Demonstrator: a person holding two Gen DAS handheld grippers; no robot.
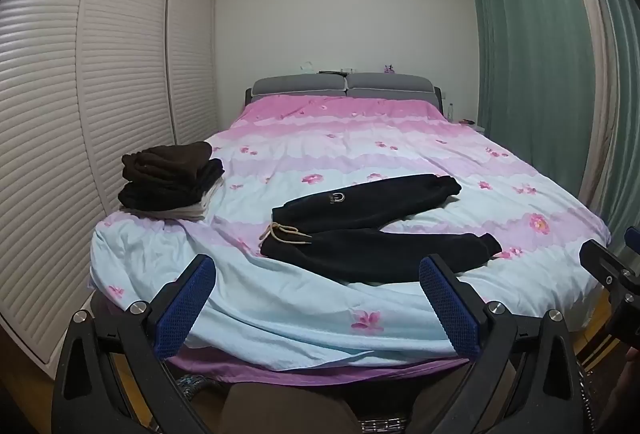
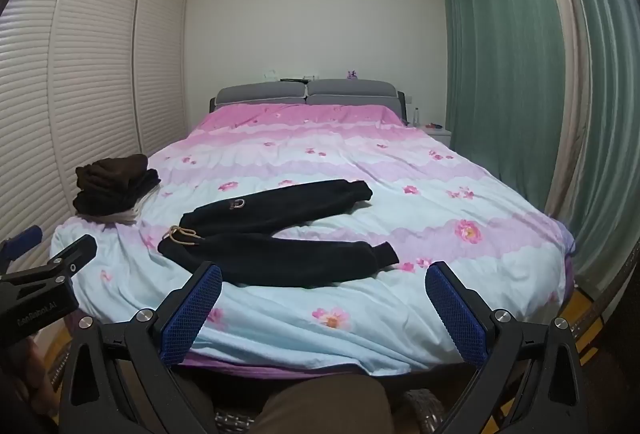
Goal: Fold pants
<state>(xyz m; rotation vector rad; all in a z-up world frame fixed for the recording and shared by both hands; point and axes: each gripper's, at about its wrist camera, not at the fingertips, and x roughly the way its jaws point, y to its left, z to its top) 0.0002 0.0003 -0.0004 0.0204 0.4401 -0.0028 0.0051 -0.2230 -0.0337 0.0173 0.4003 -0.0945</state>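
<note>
Black pants (image 1: 372, 230) lie spread flat on the bed, waistband with a beige drawstring (image 1: 282, 233) to the left, both legs pointing right and apart. They also show in the right wrist view (image 2: 280, 234). My left gripper (image 1: 320, 298) is open and empty, held off the foot of the bed, short of the pants. My right gripper (image 2: 324, 302) is open and empty, likewise short of the near leg. Each gripper shows at the edge of the other's view.
A stack of folded dark clothes (image 1: 172, 180) sits on the bed's left near corner. The bed has a pink and blue floral cover (image 1: 360, 138). Louvred wardrobe doors (image 1: 80, 114) stand left, green curtains (image 1: 540, 54) right.
</note>
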